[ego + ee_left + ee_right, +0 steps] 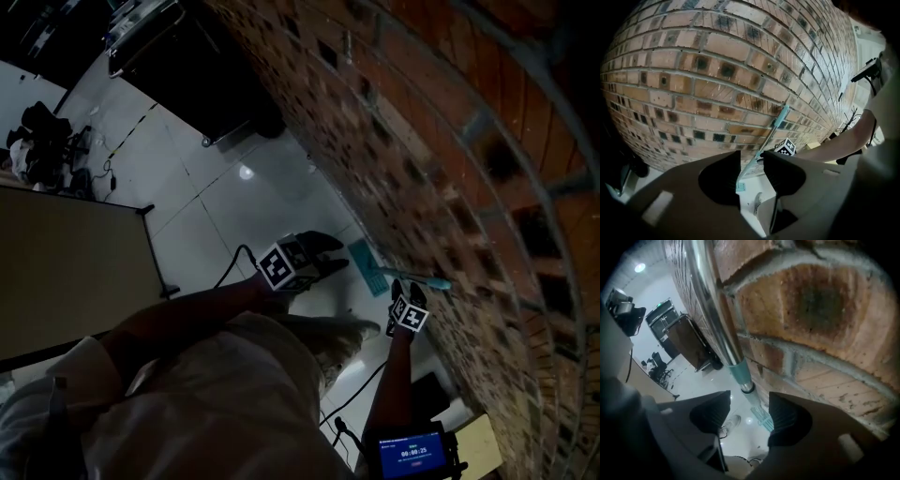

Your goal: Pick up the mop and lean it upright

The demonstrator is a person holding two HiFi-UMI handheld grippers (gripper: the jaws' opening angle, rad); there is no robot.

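Fingers (pixel 710 414) of the right gripper (pixel 750 398) stand wide apart, gripping nothing, close to the brick wall (pixel 820 305). Against that wall leans the mop (pixel 715 310), upright, its shaft showing in their gap, untouched. Left gripper (pixel 751 154) fingers (pixel 719 177) are parted too, facing the wall, with the mop's shaft seen between them, unpressed.

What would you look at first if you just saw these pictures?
The big brick wall fills almost every view. A mop leans against it, its shiny pole running up the bricks just past the open right tongs. The left tongs, open too, point at the mop's thin pole farther off.
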